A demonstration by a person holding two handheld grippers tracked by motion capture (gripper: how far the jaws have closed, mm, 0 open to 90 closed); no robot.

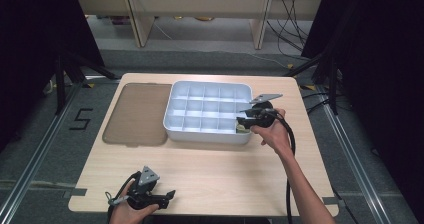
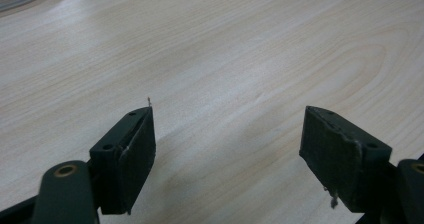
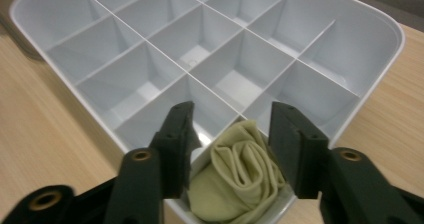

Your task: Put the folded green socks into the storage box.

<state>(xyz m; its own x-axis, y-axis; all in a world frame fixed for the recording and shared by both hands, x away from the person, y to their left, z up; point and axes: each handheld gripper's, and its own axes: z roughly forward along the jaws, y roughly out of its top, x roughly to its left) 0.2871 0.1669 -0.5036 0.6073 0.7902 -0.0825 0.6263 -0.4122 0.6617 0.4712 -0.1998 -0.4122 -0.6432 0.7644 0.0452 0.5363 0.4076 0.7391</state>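
A white tray (image 1: 207, 136) split into many small compartments sits at the middle back of the wooden table. In its near right corner compartment lies a rolled pale yellow cloth (image 3: 240, 179), seen in the high view as a small pale patch, the cloth (image 1: 243, 129). My right gripper (image 3: 232, 109) hangs over that corner, open, with one jaw on each side of the roll; from above, the right gripper (image 1: 242, 116) points left over the tray's rim (image 3: 395, 34). My left gripper (image 1: 170, 196) rests at the table's near left edge. The left gripper (image 2: 227, 114) is open wide over bare wood.
A flat brown translucent lid (image 1: 137, 114) lies just left of the tray. Bare tabletop (image 1: 225, 174) stretches between the tray and the front edge. A black cable (image 1: 289, 149) trails from the right gripper along the forearm. Dark curtains and stands flank the table.
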